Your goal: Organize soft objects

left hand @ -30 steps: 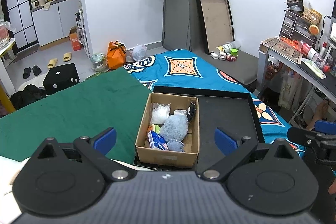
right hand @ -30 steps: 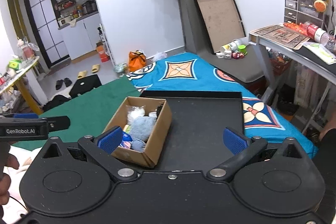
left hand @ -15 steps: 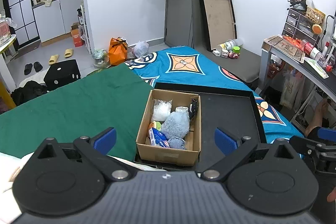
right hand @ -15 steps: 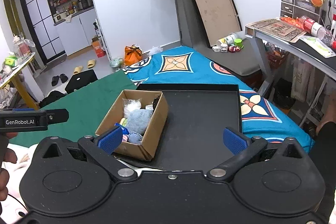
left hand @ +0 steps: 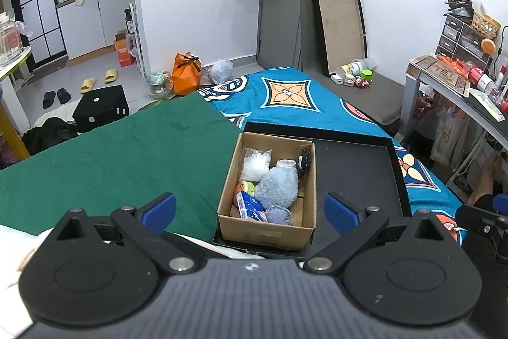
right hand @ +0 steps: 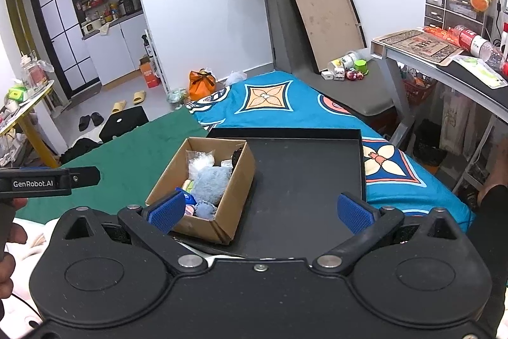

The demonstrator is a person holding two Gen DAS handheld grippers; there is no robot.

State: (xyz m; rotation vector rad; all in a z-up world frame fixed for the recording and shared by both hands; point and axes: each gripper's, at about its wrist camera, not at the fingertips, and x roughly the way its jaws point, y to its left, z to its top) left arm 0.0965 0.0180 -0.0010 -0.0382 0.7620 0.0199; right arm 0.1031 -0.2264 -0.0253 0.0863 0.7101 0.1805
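Spreading wide, the blue-padded fingers of the left gripper [left hand: 250,213] were seen apart with nothing held between them. Between and just ahead of the two fingers a cardboard box [left hand: 270,232] was seen, set at the near left corner of a black tray [left hand: 358,170] that lay on a blue patterned bedspread [left hand: 292,97]. Inside the box a fluffy light-blue plush [left hand: 277,188] was seen in the middle, with a smaller blue fuzzy piece [left hand: 278,213] nearer the fingers and a blue printed packet [left hand: 250,205] beside it toward the left finger. Farther from the fingers a clear crinkled plastic bag [left hand: 255,164] and a small black item [left hand: 303,162] against the wall on the right-finger side were seen. Beyond the left finger a green cloth [left hand: 127,158] was spread.

The right gripper [right hand: 260,212] was likewise seen with its fingers held wide and empty. In its view the box [right hand: 235,196] was seen ahead of the left finger, whose blue pad [right hand: 166,212] overlapped the near corner of the box in the picture; whether it touched could not be told. The bare floor of the tray [right hand: 304,180] was seen between and ahead of the fingers. Past the left finger, the other gripper's black body was seen, marked GenRobot.AI, held in a hand [right hand: 9,243].
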